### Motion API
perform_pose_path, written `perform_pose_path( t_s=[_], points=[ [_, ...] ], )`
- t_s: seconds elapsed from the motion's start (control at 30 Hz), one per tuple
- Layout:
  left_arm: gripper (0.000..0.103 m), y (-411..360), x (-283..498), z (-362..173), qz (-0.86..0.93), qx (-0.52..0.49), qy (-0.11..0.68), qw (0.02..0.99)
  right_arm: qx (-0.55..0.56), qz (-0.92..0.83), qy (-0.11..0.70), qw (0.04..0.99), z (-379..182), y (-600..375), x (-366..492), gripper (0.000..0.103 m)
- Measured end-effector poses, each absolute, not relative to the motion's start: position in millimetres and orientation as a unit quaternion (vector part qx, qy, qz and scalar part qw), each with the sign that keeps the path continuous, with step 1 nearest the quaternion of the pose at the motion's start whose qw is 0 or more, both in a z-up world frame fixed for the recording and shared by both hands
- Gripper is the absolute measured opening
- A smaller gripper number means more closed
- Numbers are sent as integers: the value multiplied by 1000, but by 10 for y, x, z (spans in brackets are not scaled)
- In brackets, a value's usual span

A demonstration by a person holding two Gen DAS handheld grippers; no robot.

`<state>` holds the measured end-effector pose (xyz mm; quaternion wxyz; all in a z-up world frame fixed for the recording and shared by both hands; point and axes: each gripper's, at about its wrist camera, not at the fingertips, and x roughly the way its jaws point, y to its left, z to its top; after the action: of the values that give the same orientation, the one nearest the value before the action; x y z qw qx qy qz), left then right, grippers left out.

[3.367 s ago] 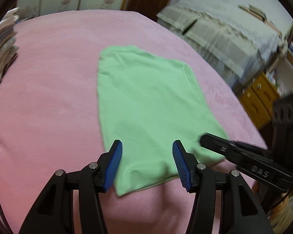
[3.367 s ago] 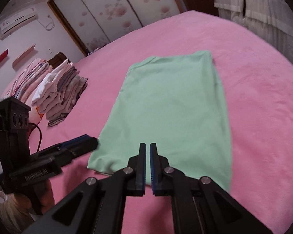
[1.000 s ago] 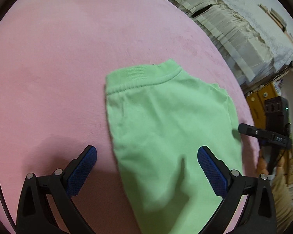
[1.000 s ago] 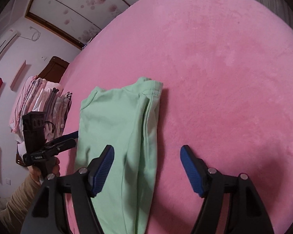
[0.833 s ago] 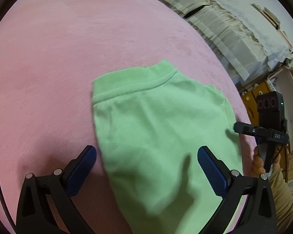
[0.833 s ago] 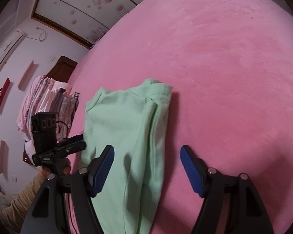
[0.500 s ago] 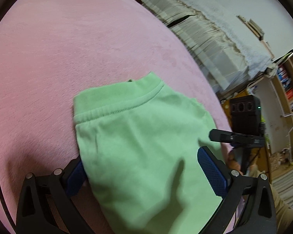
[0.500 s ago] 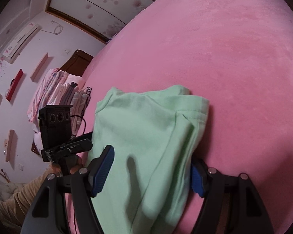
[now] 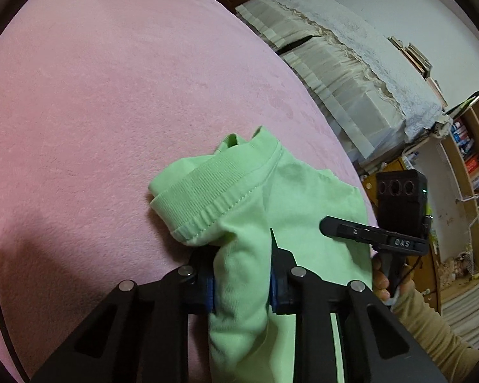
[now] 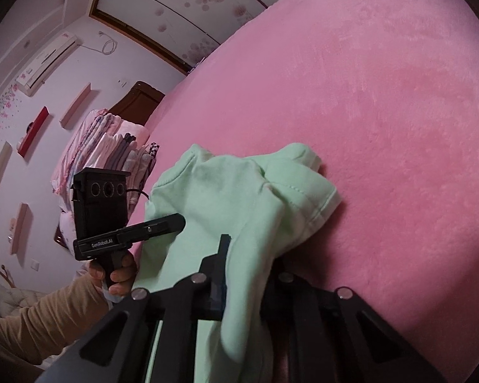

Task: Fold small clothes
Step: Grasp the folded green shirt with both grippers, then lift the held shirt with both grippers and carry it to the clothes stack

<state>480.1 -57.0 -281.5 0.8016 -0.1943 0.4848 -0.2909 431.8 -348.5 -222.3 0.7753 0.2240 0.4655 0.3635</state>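
A light green garment (image 9: 239, 198) lies on the pink bed cover (image 9: 95, 95), its ribbed band bunched up. My left gripper (image 9: 241, 282) is shut on the garment's edge, with cloth pinched between its blue pads. In the right wrist view the green garment (image 10: 239, 191) is gathered in folds, and my right gripper (image 10: 244, 290) is shut on its other edge. The right gripper also shows in the left wrist view (image 9: 332, 225), and the left gripper shows in the right wrist view (image 10: 172, 221).
A stack of folded clothes (image 10: 118, 153) sits at the bed's far left edge. A second bed with a pale cover (image 9: 341, 63) stands beyond the right side. Wooden shelves (image 9: 472, 166) are at far right. The pink cover (image 10: 383, 111) stretches ahead.
Both grippers were open over the garment's band end half a second ago. Now both have closed on the cloth, and the band end has bunched up.
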Motion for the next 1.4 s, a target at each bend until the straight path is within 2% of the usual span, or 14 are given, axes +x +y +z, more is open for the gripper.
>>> perform_pose_path(
  t_s=[0.2,0.33,0.5,0.7,1.0,1.4],
  points=[
    [22,-639,4770,-2752,-267,-177,477,818,204,344,458,794,-2163,-3472,4304,11],
    [14,-711,4690,-2608,-261,-144,459,837,201,331,446,807,-2088,-3499,4250,10],
    [13,-720,4508,-2274,-251,-120,426,861,180,316,416,834,-1779,-3495,4050,9],
    [13,-647,4080,-1592,-250,-95,377,887,135,303,370,868,-1073,-3399,3580,9],
    [14,-325,3071,-205,-245,-48,282,927,87,320,283,900,206,-3087,2656,9],
    [15,943,1838,1362,-163,21,172,971,37,399,187,897,1559,-1904,1972,9]
  ],
)
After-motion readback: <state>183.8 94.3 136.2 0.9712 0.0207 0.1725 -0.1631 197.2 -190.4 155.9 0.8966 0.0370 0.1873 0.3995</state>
